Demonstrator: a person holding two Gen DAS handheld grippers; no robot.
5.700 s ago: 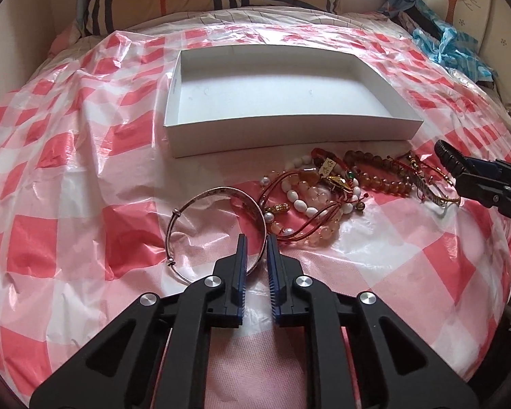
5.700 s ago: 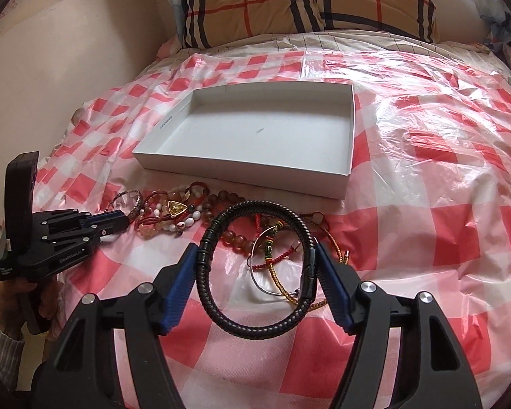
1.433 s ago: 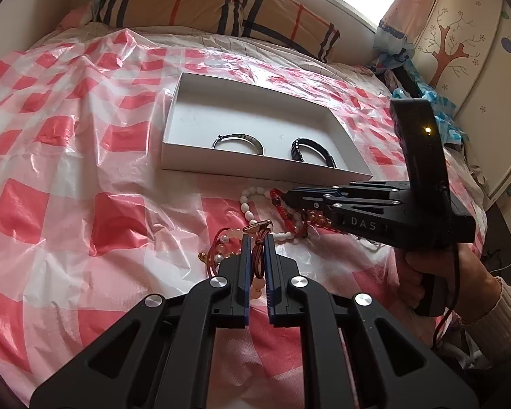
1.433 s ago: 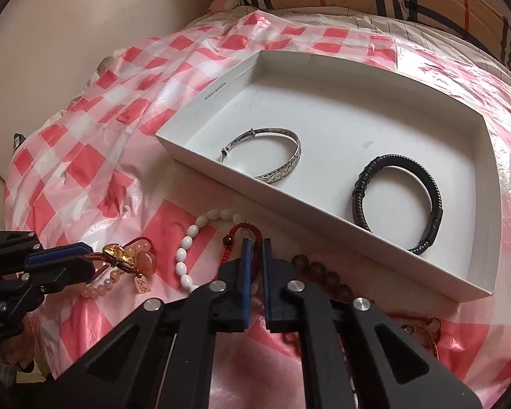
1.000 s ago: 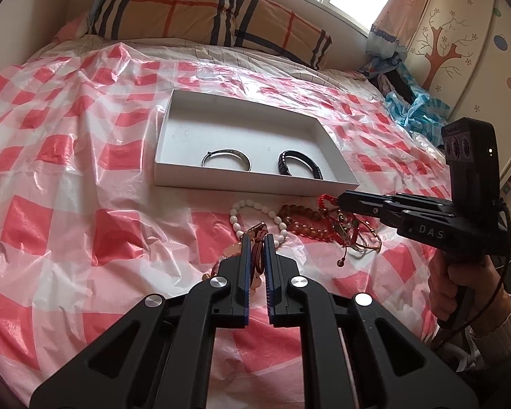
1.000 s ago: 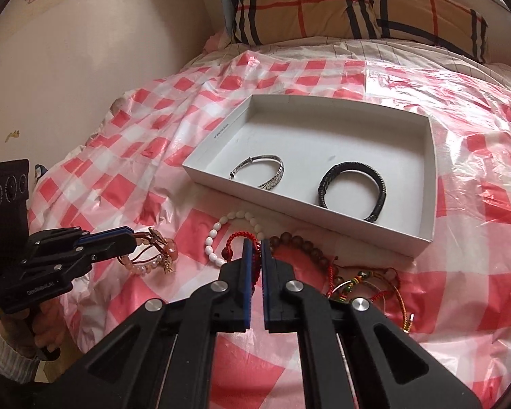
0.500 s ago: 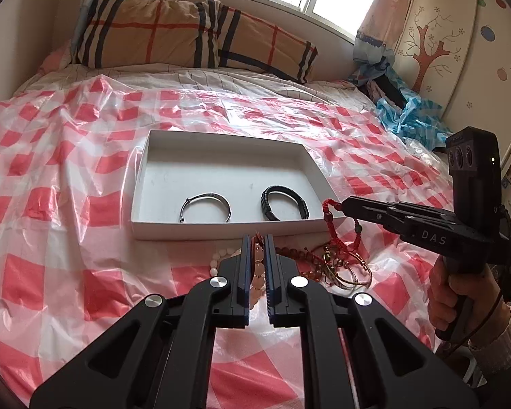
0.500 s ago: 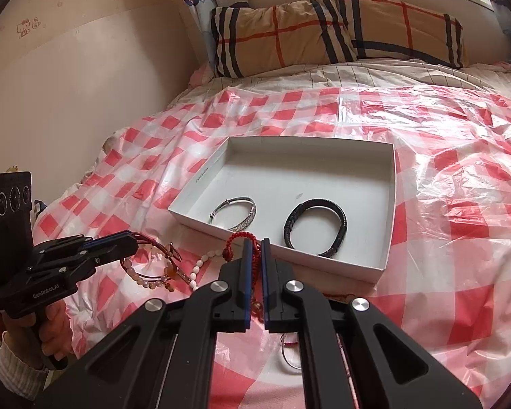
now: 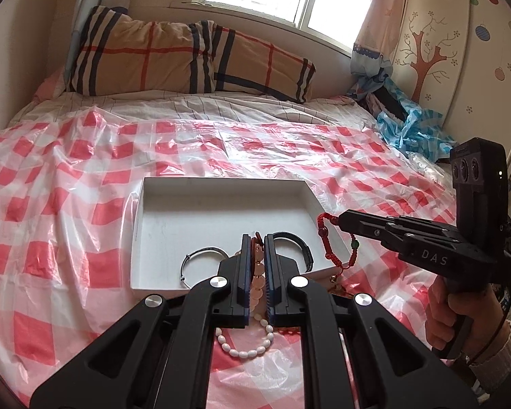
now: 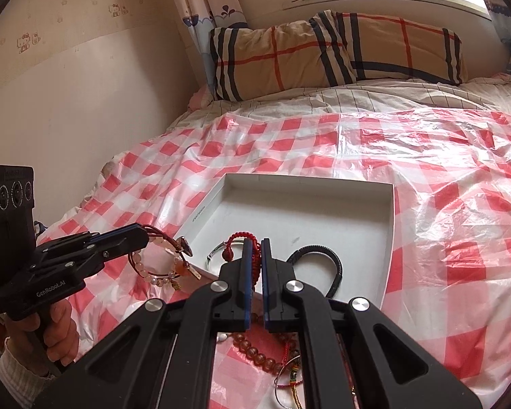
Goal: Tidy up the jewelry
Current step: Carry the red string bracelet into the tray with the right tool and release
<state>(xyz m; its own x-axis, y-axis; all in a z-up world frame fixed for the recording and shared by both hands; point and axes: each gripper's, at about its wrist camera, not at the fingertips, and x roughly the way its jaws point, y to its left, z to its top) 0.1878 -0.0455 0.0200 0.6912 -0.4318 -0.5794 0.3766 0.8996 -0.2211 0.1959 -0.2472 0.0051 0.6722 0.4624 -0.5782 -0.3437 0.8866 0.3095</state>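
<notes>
A white shallow box [image 9: 221, 184] [image 10: 388, 225] lies on the checked plastic sheet. In it lie a silver bangle [image 9: 201, 259] [image 10: 216, 255] and a black leather bracelet [image 9: 305, 248] [image 10: 327, 255]. My left gripper [image 9: 256, 238] [image 10: 146, 235] is shut on a pink bead bracelet [image 9: 257, 283] [image 10: 160, 272] and holds it in the air by the box's near left corner. My right gripper [image 10: 255, 242] [image 9: 339, 220] is shut on a red cord bracelet [image 10: 242, 242] [image 9: 327, 242], hanging over the box's near right part.
Loose jewelry lies on the sheet in front of the box: a white bead bracelet [image 9: 245, 347], a brown bead bracelet [image 10: 255, 351] and thin cord bracelets [image 10: 289, 375]. A plaid pillow [image 9: 187, 64] is at the bed's head. Blue wrapping [image 9: 408, 126] lies at the right.
Both grippers have lifted their bracelets off the sheet and risen, moving toward the box. The pink bead bracelet and the red cord bracelet now hang in the air.
</notes>
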